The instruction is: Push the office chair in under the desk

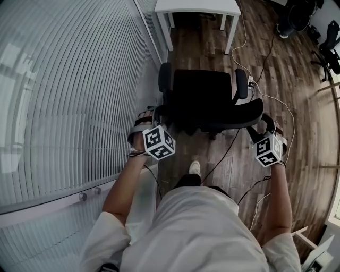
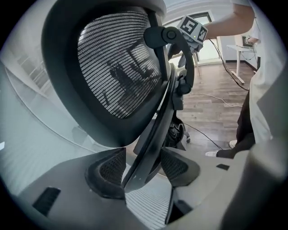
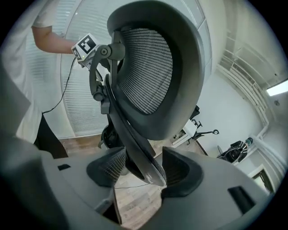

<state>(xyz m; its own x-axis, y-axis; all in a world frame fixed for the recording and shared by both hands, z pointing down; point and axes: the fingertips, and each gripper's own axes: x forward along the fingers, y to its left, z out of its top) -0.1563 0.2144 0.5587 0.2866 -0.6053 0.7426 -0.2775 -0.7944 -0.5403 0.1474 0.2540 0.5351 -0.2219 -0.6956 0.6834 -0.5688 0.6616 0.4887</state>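
Wood floor (image 1: 297,69) leads to the desk (image 1: 196,6); our left gripper (image 2: 143,167) and right gripper (image 3: 145,168) gape unclamped around the back of the office chair (image 1: 204,98), so we should clamp evenly, then push straight.

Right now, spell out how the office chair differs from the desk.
The office chair is black; the desk is white. The chair has a mesh back and armrests; the desk is a flat top on straight legs. The chair stands close to the person, the desk farther ahead, with wood floor between them. Both stand on it beside the slatted wall.
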